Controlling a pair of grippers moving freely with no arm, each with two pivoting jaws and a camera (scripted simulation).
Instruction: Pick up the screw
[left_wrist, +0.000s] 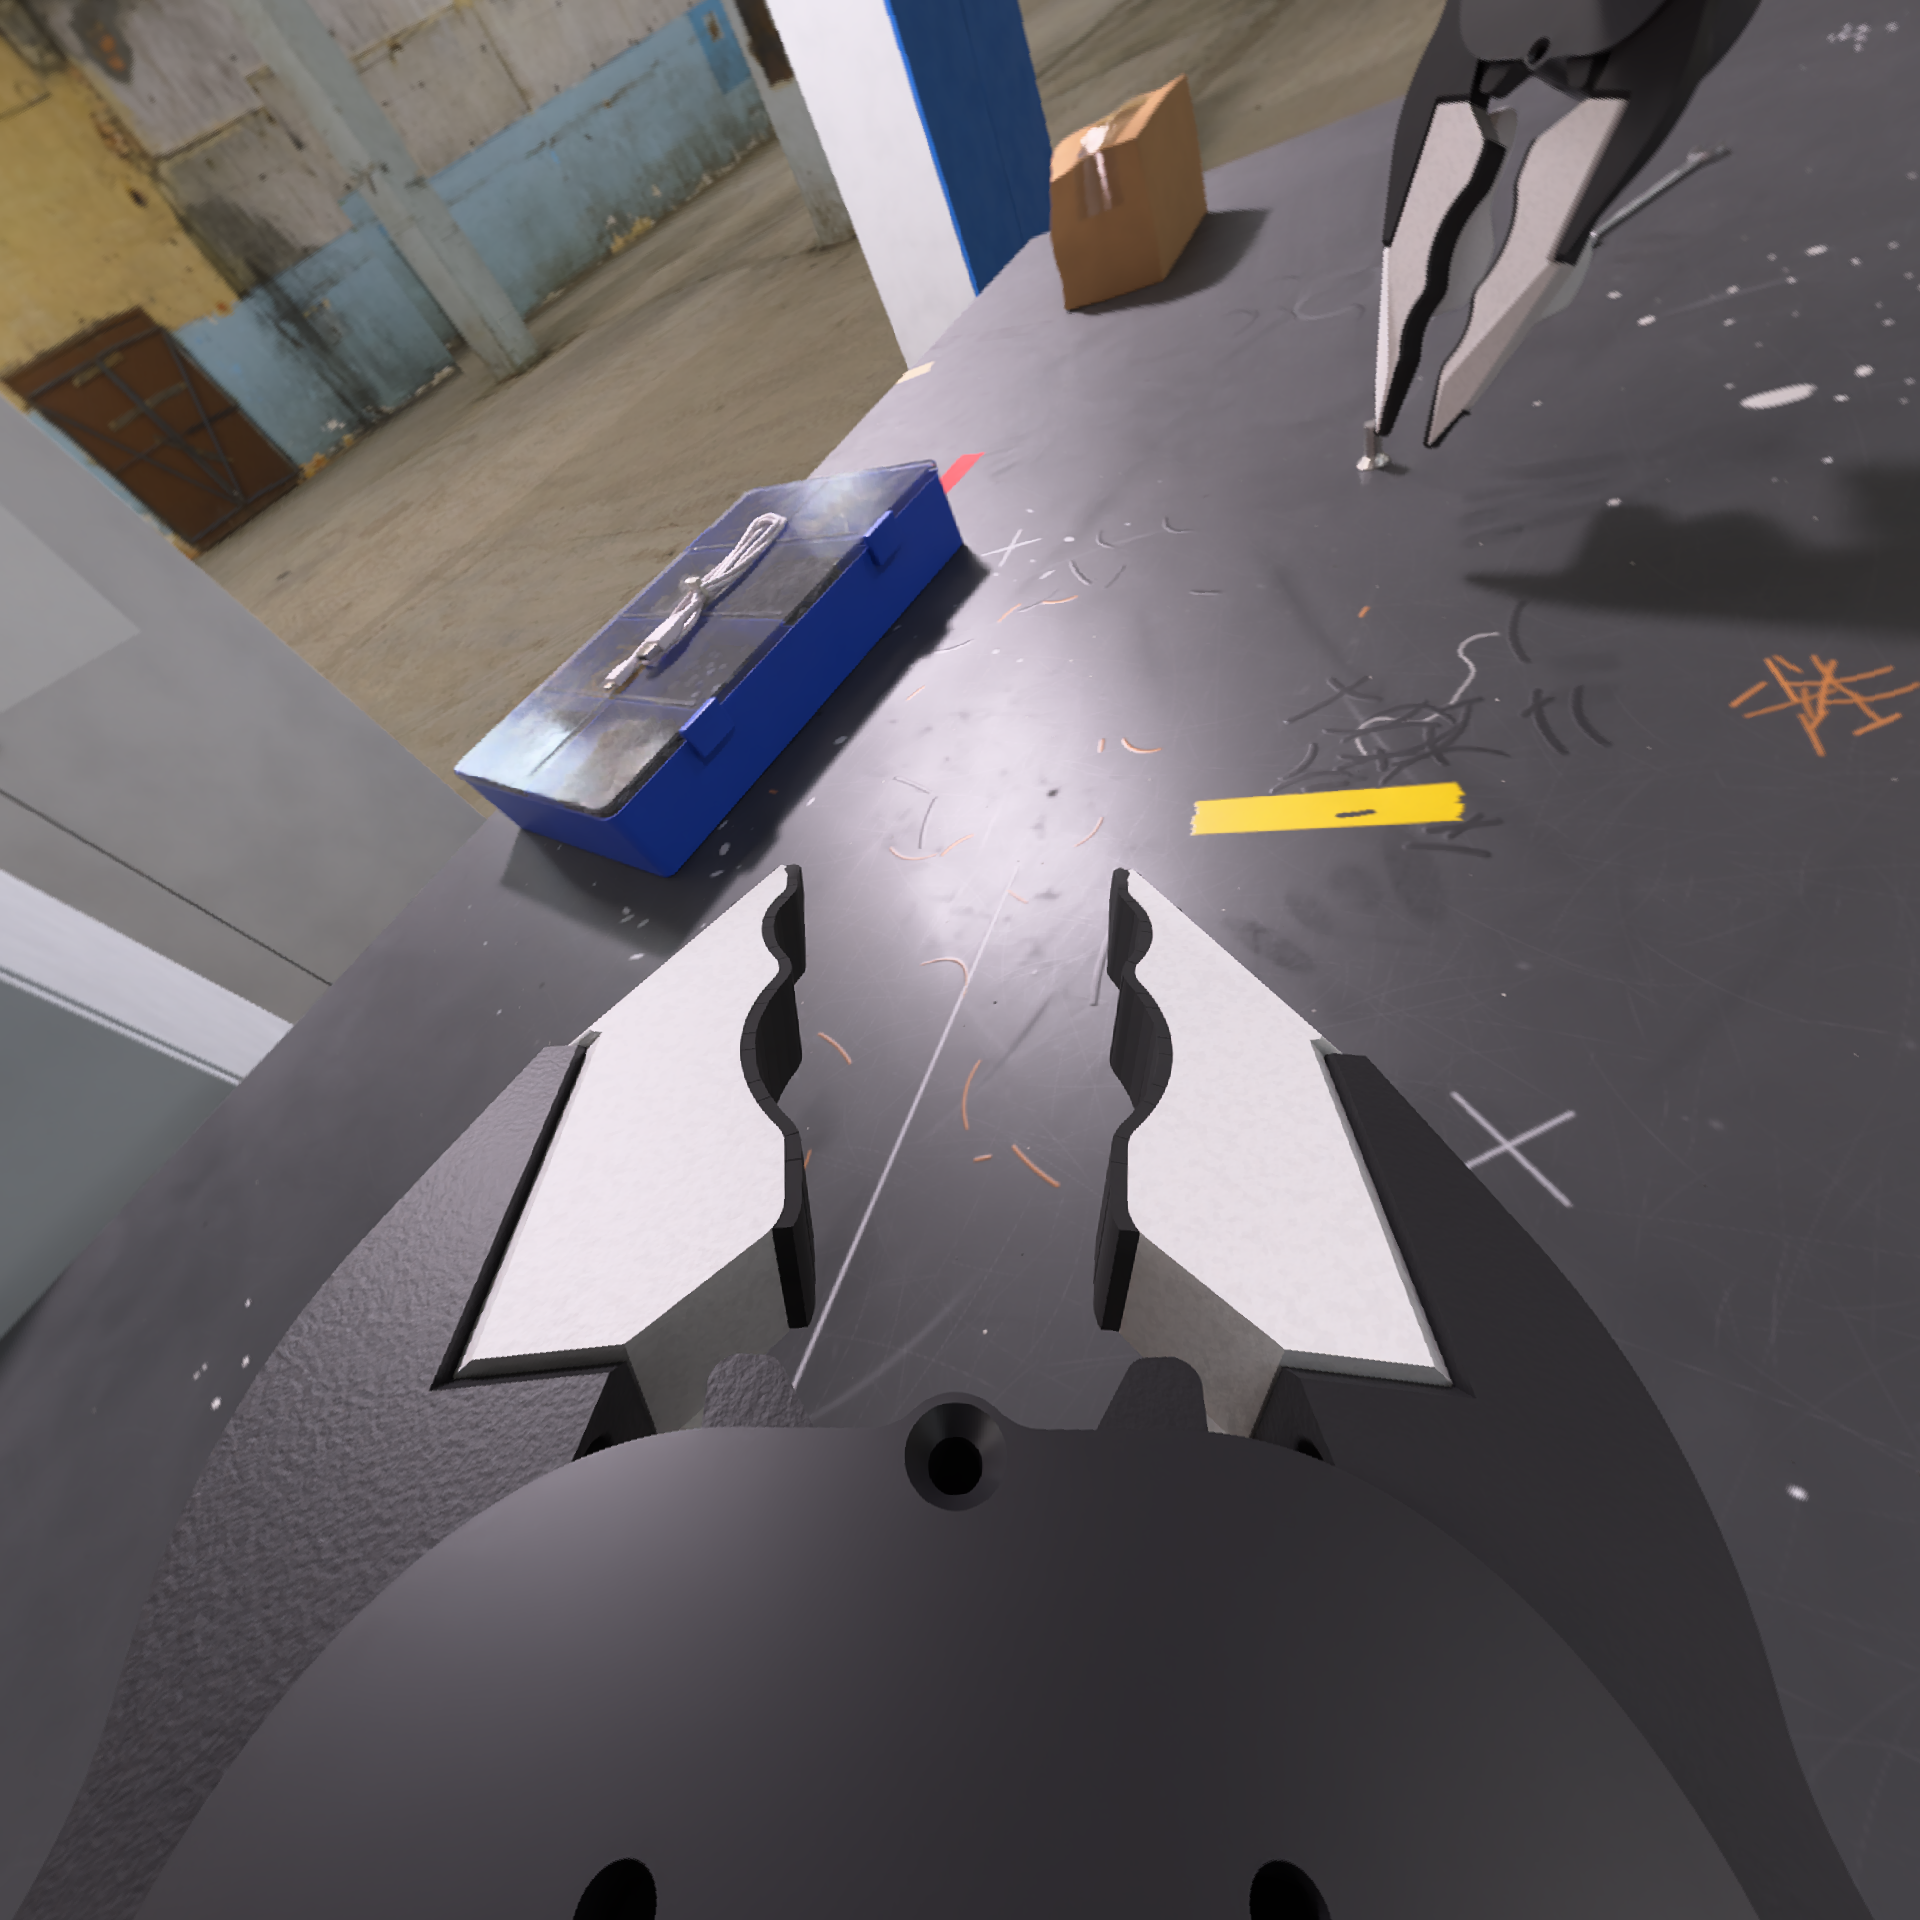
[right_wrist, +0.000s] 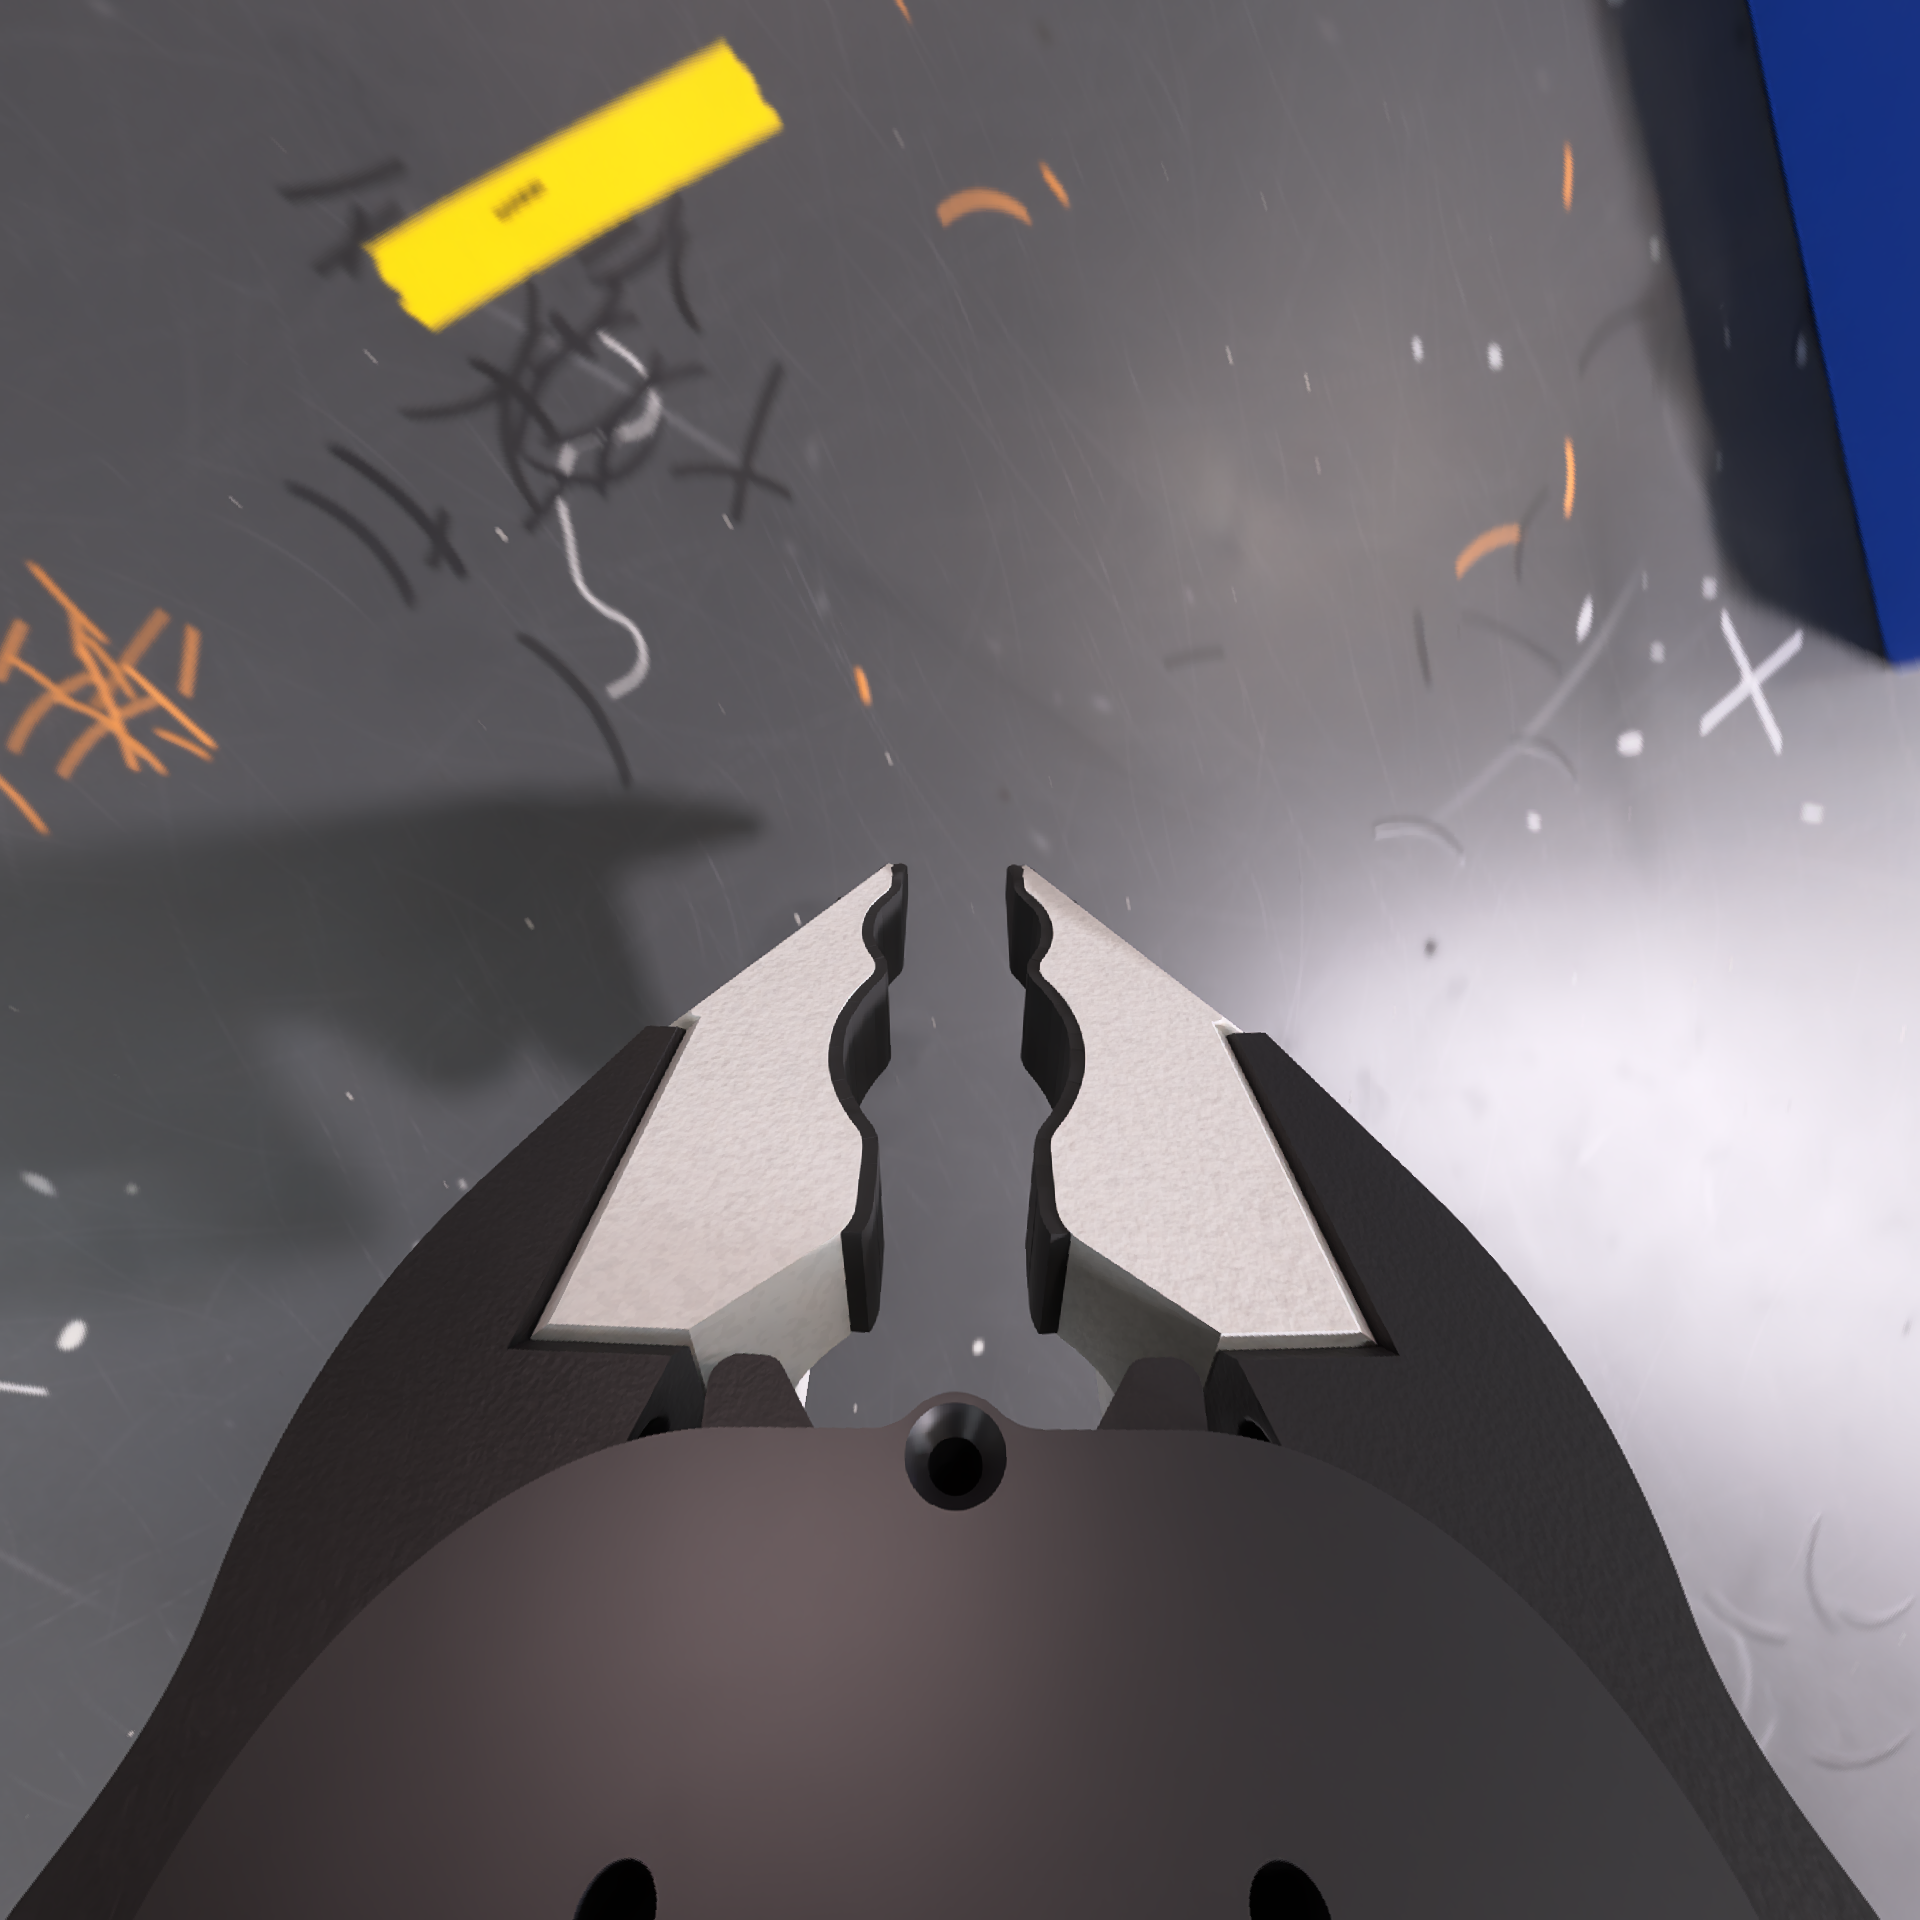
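Note:
A small silver screw (left_wrist: 1374, 458) stands on the dark table (left_wrist: 1662, 1039) at the far right. My right gripper (left_wrist: 1411, 431) points down over it, with one fingertip right above the screw. In the right wrist view the right gripper (right_wrist: 956, 875) has its jaws a narrow gap apart, with nothing between them, and the screw does not show. My left gripper (left_wrist: 956, 883) is wide open and empty, low over the table's near part, well away from the screw.
A blue box with a clear lid (left_wrist: 727, 665) lies at the table's left edge and shows at the upper right of the right wrist view (right_wrist: 1849, 312). A cardboard box (left_wrist: 1127, 197) stands at the back. Yellow tape (left_wrist: 1328, 808) lies mid-table. A thin metal rod (left_wrist: 1652, 197) lies behind the right gripper.

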